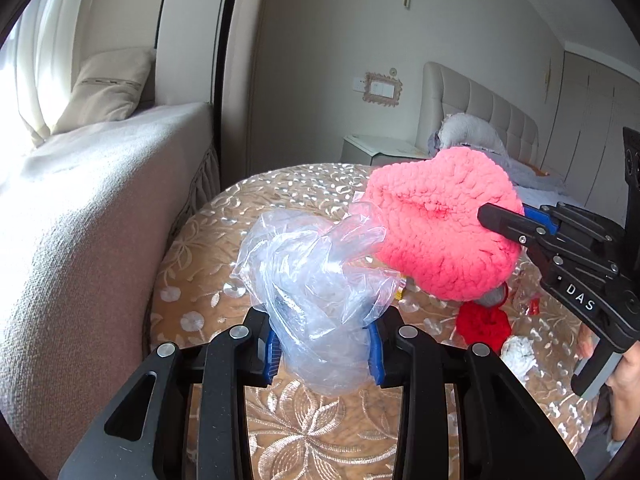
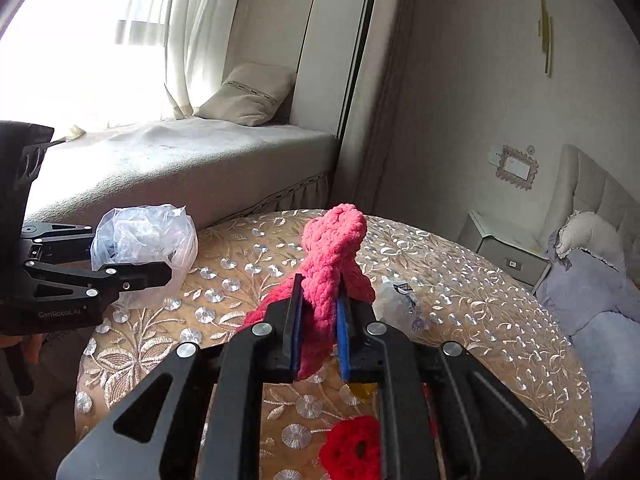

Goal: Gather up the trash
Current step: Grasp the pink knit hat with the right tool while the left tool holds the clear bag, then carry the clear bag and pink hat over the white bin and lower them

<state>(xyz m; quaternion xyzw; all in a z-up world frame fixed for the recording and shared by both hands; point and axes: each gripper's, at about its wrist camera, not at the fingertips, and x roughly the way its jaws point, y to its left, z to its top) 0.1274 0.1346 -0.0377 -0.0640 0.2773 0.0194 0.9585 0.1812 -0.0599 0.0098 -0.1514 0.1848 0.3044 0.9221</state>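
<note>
My left gripper (image 1: 324, 344) is shut on a crumpled clear plastic bag (image 1: 312, 276) and holds it above the round table (image 1: 192, 280). The bag also shows in the right wrist view (image 2: 144, 240), at the left, in the left gripper (image 2: 160, 270). My right gripper (image 2: 318, 320) is shut on a pink knitted piece (image 2: 334, 248) and holds it up over the table. In the left wrist view the pink knitted piece (image 1: 440, 224) hangs just right of the bag's mouth, with the right gripper (image 1: 504, 220) on it.
On the table (image 2: 460, 292), covered in a gold embroidered cloth, lie a red knitted flower (image 2: 352, 448), a clear wrapper (image 2: 400, 300), a white wad (image 1: 520, 352) and a small yellow scrap (image 2: 364, 390). A cushioned window seat (image 1: 100, 184) borders the table at the left. A bed (image 2: 600, 304) stands at the right.
</note>
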